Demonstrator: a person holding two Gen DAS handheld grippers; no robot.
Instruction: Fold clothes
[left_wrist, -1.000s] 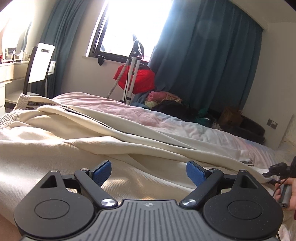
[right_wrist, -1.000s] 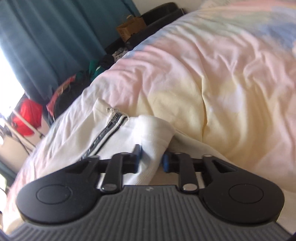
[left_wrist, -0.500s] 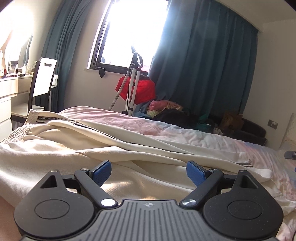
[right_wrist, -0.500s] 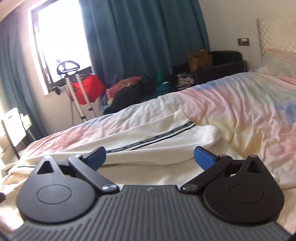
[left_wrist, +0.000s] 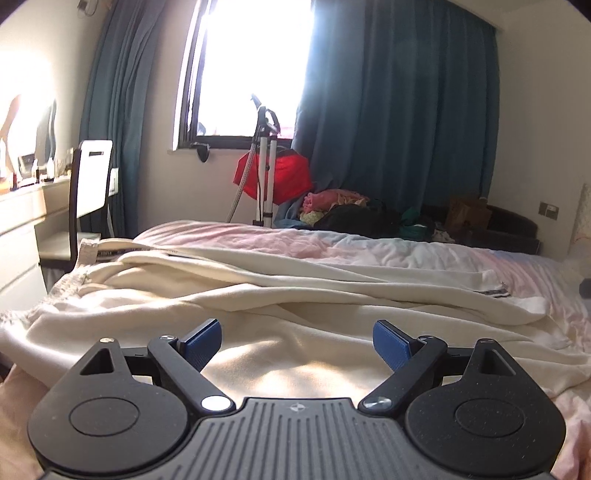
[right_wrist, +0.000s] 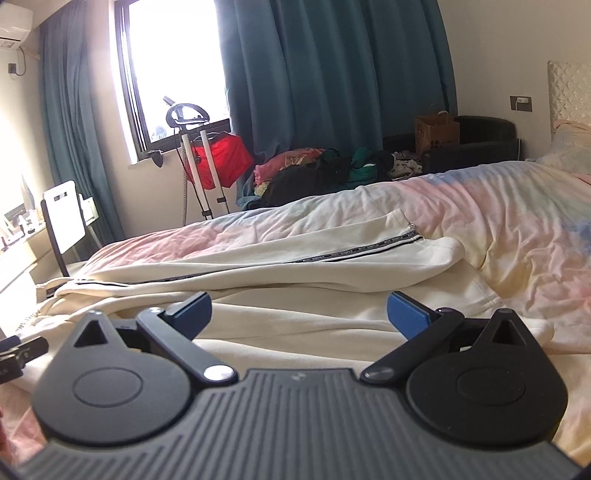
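Cream trousers (left_wrist: 295, 295) with a black-and-white side stripe (right_wrist: 354, 253) lie lengthwise on the bed, one leg folded over the other. The elastic waistband (left_wrist: 70, 284) is at the left, the leg hems (right_wrist: 454, 254) at the right. My left gripper (left_wrist: 295, 341) is open and empty, just above the near trouser leg. My right gripper (right_wrist: 299, 314) is open and empty, above the near leg toward the hem end. The tip of the left gripper (right_wrist: 22, 350) shows at the left edge of the right wrist view.
The bed has a pastel pink-and-blue duvet (right_wrist: 517, 221). Behind it are a window (left_wrist: 255, 66), teal curtains (left_wrist: 399, 110), a garment steamer with a red bag (left_wrist: 273, 177), a clothes pile (right_wrist: 314, 170), a dark sofa with a paper bag (right_wrist: 439, 133), and a chair and desk (left_wrist: 88, 177) at the left.
My right gripper let go of the trouser hem, opened and pulled back and up. My left gripper stayed open and rose slightly, tilting toward the window.
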